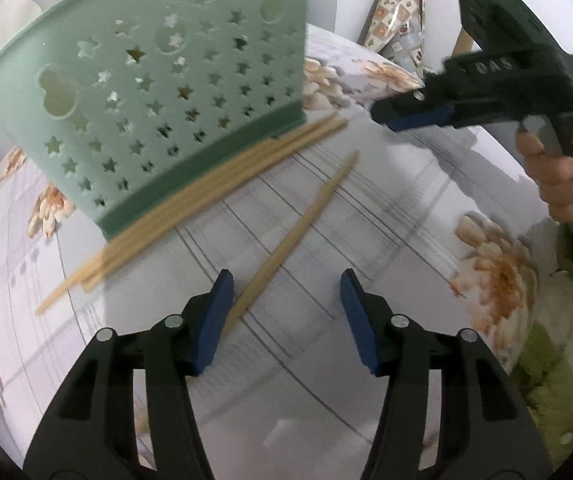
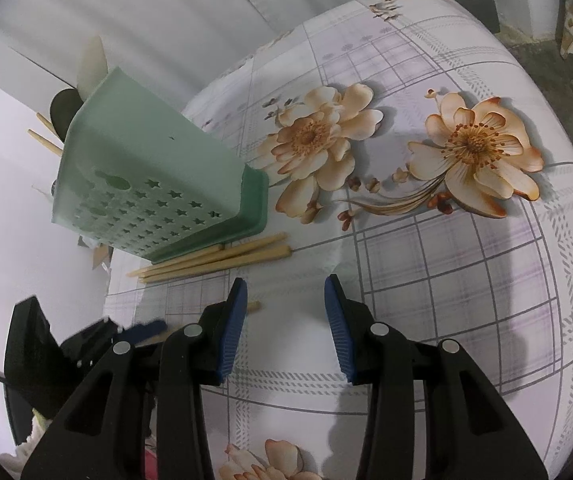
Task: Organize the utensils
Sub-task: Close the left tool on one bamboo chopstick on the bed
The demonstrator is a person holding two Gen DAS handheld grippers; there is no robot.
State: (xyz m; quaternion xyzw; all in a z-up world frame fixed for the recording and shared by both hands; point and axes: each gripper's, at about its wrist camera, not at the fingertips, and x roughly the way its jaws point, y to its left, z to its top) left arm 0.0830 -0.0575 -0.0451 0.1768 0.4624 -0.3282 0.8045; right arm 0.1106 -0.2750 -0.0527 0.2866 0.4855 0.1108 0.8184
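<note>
Chopstick (image 1: 294, 236) lies flat, tapered tip toward holder (image 1: 158, 92), between spread left gripper (image 1: 286, 320) jaws.

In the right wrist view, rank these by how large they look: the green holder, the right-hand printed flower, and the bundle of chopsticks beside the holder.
1. green holder
2. printed flower and bundle of chopsticks: similar extent, so unranked. The flower is broader, the bundle longer but thin.
</note>
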